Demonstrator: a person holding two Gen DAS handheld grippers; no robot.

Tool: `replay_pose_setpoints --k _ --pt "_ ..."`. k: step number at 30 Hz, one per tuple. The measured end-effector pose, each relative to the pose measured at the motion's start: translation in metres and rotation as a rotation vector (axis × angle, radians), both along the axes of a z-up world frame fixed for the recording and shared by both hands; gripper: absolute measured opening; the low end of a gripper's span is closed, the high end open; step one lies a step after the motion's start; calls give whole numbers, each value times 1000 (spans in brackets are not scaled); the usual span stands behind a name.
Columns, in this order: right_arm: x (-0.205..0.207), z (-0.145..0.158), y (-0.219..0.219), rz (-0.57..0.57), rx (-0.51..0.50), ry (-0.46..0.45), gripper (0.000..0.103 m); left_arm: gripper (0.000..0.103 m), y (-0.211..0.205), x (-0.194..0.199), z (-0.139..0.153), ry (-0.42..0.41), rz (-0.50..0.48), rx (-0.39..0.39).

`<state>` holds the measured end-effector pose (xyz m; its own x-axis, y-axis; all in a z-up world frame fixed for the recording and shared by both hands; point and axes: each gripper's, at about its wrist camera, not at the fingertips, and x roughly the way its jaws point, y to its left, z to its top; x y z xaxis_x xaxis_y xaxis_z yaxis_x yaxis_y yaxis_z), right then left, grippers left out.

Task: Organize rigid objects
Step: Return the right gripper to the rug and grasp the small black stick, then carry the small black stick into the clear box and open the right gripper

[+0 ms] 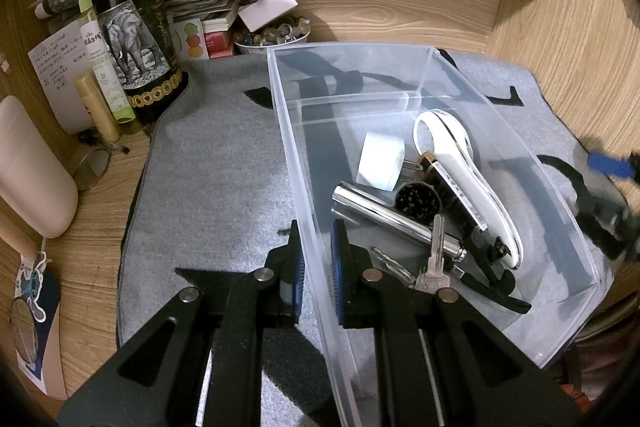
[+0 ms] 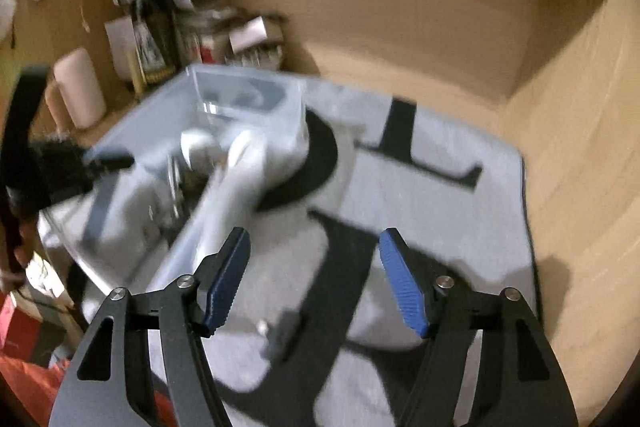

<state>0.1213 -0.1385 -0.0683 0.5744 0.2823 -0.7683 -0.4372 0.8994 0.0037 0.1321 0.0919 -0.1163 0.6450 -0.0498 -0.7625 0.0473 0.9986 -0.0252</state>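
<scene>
A clear plastic bin (image 1: pixel 554 163) stands on a grey mat (image 1: pixel 216 167). In it lie a white handled tool (image 1: pixel 468 183), a white block (image 1: pixel 380 161), a chrome cylinder (image 1: pixel 392 219), a small dark round tin (image 1: pixel 418 201), keys (image 1: pixel 434 263) and a black tool (image 1: pixel 492 281). My left gripper (image 1: pixel 318 267) is shut on the bin's left wall, one finger inside and one outside. My right gripper (image 2: pixel 314 279) is open and empty above the mat, right of the bin (image 2: pixel 240 95); it shows blurred at the right edge of the left wrist view (image 1: pixel 612 187). A small dark object (image 2: pixel 280 339) lies on the mat between its fingers.
A wine bottle (image 1: pixel 128 15), small bottles, papers, boxes and a bowl of stones (image 1: pixel 276 35) crowd the back left. A pale pink container (image 1: pixel 32 171) lies at the left. Wooden walls (image 1: pixel 568 35) close the back and right.
</scene>
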Motion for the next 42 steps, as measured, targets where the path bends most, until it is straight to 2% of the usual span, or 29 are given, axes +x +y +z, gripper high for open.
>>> replay_pose_setpoints --k 7,11,12,16,17,26,42 --pt "-19 -44 -1 10 -27 112 64 11 1 0 0 0 0 2" --pt "-24 -61 0 10 -31 142 62 11 0 0 0 0 0 0" --pt "-26 -60 -1 3 -17 129 58 11 0 0 0 0 1 0" --pt "-26 -56 -2 12 -1 125 28 11 0 0 0 0 0 1" --pt "-26 -56 -3 12 -2 124 26 11 0 0 0 0 0 0" --pt "-19 -48 -5 -8 4 101 25 11 0 -1 0 0 0 1" --pt "5 21 18 38 53 -115 25 11 -1 -1 0 -1 0 3"
